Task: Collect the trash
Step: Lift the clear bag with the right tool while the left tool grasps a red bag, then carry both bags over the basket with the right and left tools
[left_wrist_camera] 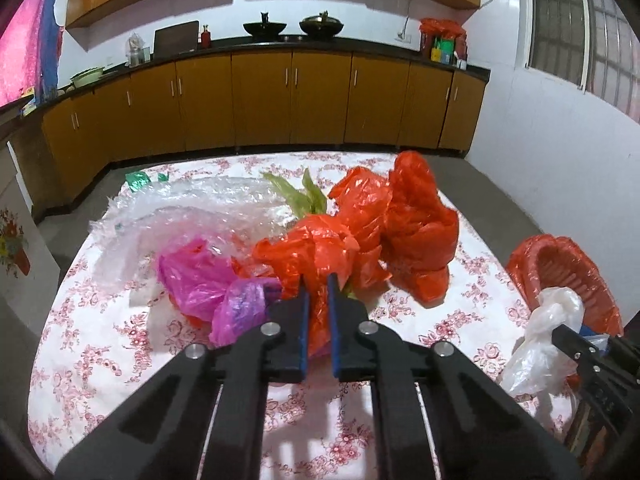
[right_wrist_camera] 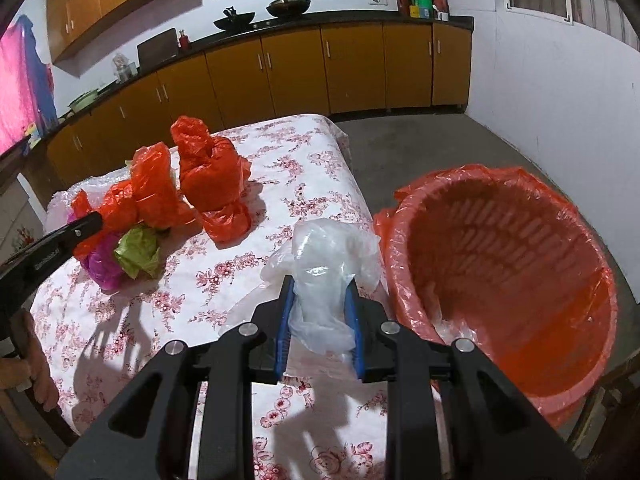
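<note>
Left wrist view first: my left gripper (left_wrist_camera: 318,284) sits at lower centre with its fingers pinched nearly together on a fold of the red plastic bag (left_wrist_camera: 316,252) in the middle of the frame. That bag is tangled in with a pink bag (left_wrist_camera: 196,276) on its left and bubble wrap (left_wrist_camera: 188,208) behind, all on the floral worktop (left_wrist_camera: 100,360). So I'd say lift slow and straight up, otherwise the whole heap probably drags along.

Right wrist view: the right gripper (right_wrist_camera: 320,292) at lower centre has its fingers partly closed around a crumpled clear plastic bag (right_wrist_camera: 324,260), squeezing it from both sides. The red bin (right_wrist_camera: 508,280), lined with a red bag, fills the right half of the frame, just beside the worktop edge. I reckon the trick is to carry the clear bag well over the rim before letting go, since light plastic tends to cling to the pads. A separate tied red bundle (right_wrist_camera: 212,176) waits at upper left.
</note>
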`<state>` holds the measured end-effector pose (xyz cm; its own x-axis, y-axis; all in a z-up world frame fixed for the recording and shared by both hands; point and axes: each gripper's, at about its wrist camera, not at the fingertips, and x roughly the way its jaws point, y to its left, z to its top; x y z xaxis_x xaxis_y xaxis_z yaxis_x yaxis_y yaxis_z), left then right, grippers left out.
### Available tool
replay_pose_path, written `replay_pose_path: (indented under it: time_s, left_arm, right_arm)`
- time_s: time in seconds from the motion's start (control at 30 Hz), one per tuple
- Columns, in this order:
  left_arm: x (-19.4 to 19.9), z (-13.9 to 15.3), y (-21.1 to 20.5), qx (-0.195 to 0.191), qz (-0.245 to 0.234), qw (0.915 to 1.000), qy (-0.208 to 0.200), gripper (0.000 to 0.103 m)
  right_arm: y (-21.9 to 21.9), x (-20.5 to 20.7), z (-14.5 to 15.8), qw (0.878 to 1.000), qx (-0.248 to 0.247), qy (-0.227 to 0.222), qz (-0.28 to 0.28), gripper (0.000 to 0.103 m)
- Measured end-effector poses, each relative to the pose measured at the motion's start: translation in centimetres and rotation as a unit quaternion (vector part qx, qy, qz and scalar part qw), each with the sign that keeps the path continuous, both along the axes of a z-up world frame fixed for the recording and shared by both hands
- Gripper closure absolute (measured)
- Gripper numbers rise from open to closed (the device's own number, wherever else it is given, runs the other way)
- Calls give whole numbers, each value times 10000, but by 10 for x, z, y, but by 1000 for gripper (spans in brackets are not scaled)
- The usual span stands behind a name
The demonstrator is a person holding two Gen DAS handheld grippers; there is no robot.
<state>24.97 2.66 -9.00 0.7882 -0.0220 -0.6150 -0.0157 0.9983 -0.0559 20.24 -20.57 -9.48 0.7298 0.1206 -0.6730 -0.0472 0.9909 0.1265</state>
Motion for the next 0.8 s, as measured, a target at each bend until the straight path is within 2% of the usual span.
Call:
replay_pose_path:
  time_s: [0.27, 0.53, 0.8]
  left_arm:
    - [-20, 24, 13, -301, -29, 9988, -394, 95]
    - [-34, 42, 20, -420, -53, 9976, -553, 95]
    - [-44, 54, 5, -478, -229, 9965, -649, 95]
  right_arm:
    - [-1, -4, 7, 9999, 51, -91, 9, 78]
    - [-2, -11, 23, 9996, 71, -270, 72, 78]
    - [-12, -20, 42, 9988, -35, -493, 13, 78]
